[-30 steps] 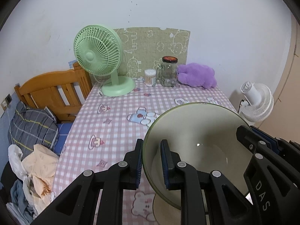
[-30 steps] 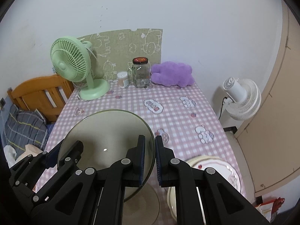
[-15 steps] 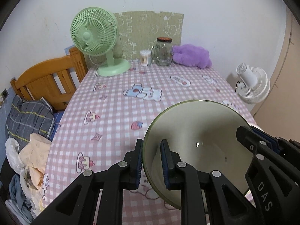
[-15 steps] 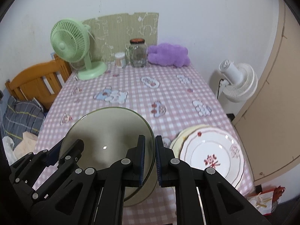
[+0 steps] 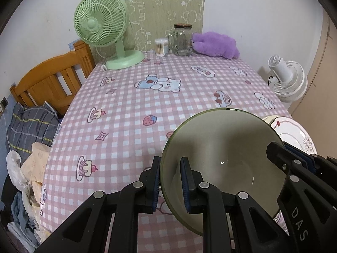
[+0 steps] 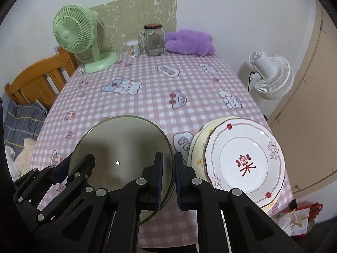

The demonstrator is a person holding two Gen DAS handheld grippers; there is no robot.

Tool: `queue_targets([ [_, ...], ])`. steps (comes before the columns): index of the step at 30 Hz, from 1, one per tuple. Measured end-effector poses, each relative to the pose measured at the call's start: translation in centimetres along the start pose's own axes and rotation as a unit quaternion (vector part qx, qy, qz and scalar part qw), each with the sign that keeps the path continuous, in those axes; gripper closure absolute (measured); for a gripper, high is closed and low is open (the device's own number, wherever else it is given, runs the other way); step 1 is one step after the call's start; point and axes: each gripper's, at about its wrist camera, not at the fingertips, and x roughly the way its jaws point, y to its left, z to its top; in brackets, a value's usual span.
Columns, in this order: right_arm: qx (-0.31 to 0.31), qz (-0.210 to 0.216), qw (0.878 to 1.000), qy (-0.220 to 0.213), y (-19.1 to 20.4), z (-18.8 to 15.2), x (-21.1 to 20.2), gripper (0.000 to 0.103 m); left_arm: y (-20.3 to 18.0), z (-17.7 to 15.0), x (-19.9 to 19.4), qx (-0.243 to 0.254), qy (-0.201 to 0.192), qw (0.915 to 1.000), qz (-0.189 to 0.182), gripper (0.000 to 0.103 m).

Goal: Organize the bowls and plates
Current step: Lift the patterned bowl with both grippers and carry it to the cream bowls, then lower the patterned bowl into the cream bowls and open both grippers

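You are angling both grippers steeply down over the desk [image 5: 130, 113]: your left gripper [image 5: 170, 184] is pinching the olive glass bowl [image 5: 221, 160] by its left rim, your right gripper [image 6: 168, 177] is clamping its right rim. The bowl is opening upward, tipped toward you. The stacked plates [image 6: 242, 160] are lying just beside it at the desk's right edge; open cloth is stretching ahead.

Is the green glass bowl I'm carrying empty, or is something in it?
Empty. The green glass bowl shows a bare inside in both wrist views, only a light glint near its bottom. Each gripper's fingers pinch its rim on opposite sides.
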Motion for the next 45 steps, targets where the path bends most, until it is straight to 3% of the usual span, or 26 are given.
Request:
queue_targets([
  [17, -0.023, 0.008, 0.999, 0.023, 0.0, 0.4, 1.8, 0.089, -0.4, 0.2, 1.5, -0.012, 0.027, 0.9994, 0.015, 0.087],
  [19, -0.026, 0.008, 0.999, 0.027, 0.1, 0.4, 1.7, 0.089, -0.2, 0.2, 1.4, -0.015, 0.033, 0.9993, 0.011, 0.084],
  [21, -0.03, 0.014, 0.999, 0.035, 0.0, 0.4, 1.7, 0.089, 0.0, 0.2, 1.0, -0.024, 0.039, 0.999, -0.001, 0.072],
  [27, -0.024, 0.032, 0.997, 0.059, -0.5, 0.7, 1.6, 0.089, 0.3, 0.2, 0.5, -0.025, 0.049, 0.9983, -0.017, 0.059],
  [28, -0.026, 0.032, 0.997, 0.06, -0.4, 0.7, 1.5, 0.089, 0.3, 0.2, 0.6, -0.027, 0.051, 0.9981, -0.02, 0.049],
  [31, -0.029, 0.037, 0.997, 0.067, -0.6, 0.7, 1.5, 0.077, 0.7, 0.1, 0.7, -0.035, 0.056, 0.9975, -0.025, 0.044],
  [32, -0.027, 0.036, 0.997, 0.067, -0.8, 0.8, 1.6, 0.067, 0.9, 0.1, 0.9, -0.042, 0.059, 0.9969, -0.03, 0.04],
  [33, -0.025, 0.035, 0.997, 0.067, -1.0, 0.8, 1.7, 0.046, 1.0, 0.2, 1.1, -0.05, 0.061, 0.9963, -0.035, 0.039],
  [35, -0.014, 0.044, 0.997, 0.065, -1.5, 0.9, 1.8, 0.032, 1.1, 0.3, 1.2, -0.054, 0.06, 0.996, -0.038, 0.036],
  [45, 0.007, 0.093, 0.991, 0.092, -2.7, 1.9, 5.3, 0.032, 1.1, 0.9, 3.1, -0.068, 0.085, 0.9938, -0.024, 0.029],
])
